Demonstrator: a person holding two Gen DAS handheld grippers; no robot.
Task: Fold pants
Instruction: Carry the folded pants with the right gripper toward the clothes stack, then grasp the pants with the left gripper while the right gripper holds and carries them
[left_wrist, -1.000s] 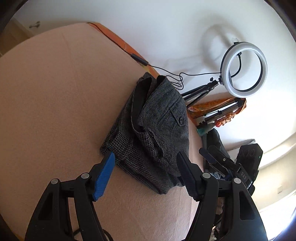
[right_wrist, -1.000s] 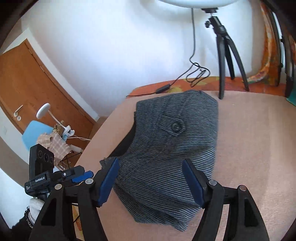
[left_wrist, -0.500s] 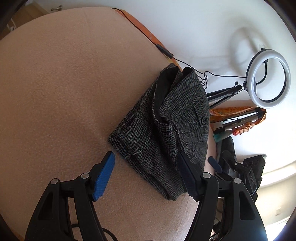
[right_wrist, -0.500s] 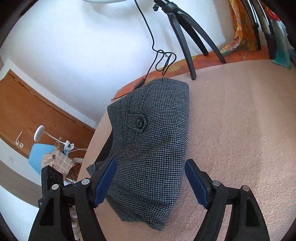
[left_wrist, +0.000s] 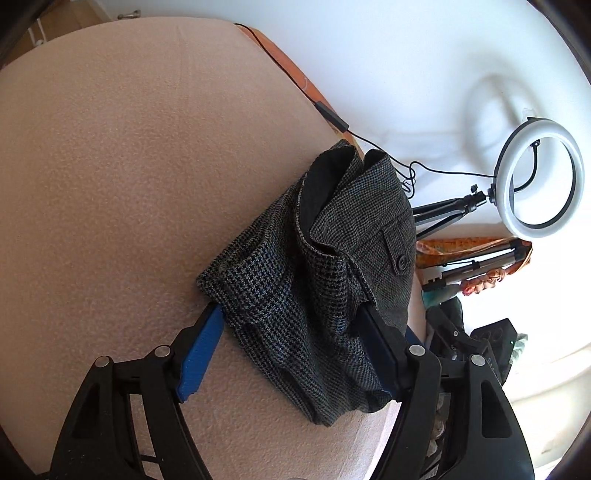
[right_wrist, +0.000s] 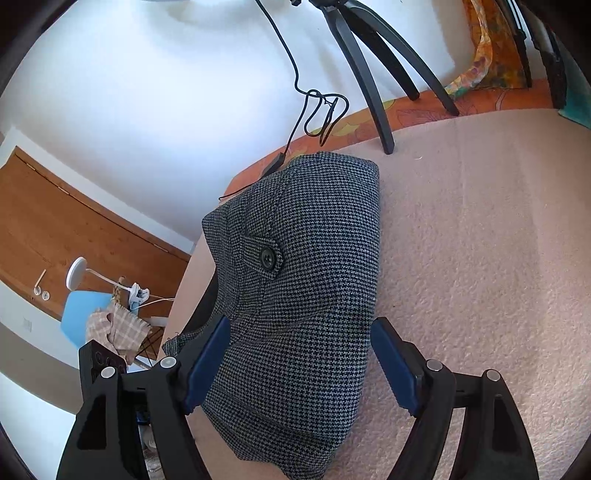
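The grey houndstooth pants lie folded in a thick bundle on the pink blanket, with a buttoned pocket flap on top. My left gripper is open, its blue fingers either side of the bundle's near end. In the right wrist view the pants fill the middle. My right gripper is open, its blue fingers straddling the bundle's near end.
A ring light on a tripod stands at the blanket's far edge, with a black cable trailing near the pants. An orange patterned cloth and more tripods lie beyond. A wooden door and blue chair are off the bed.
Both grippers have moved forward over the pants, so their open fingers now straddle the bundle. The pants have not changed shape.
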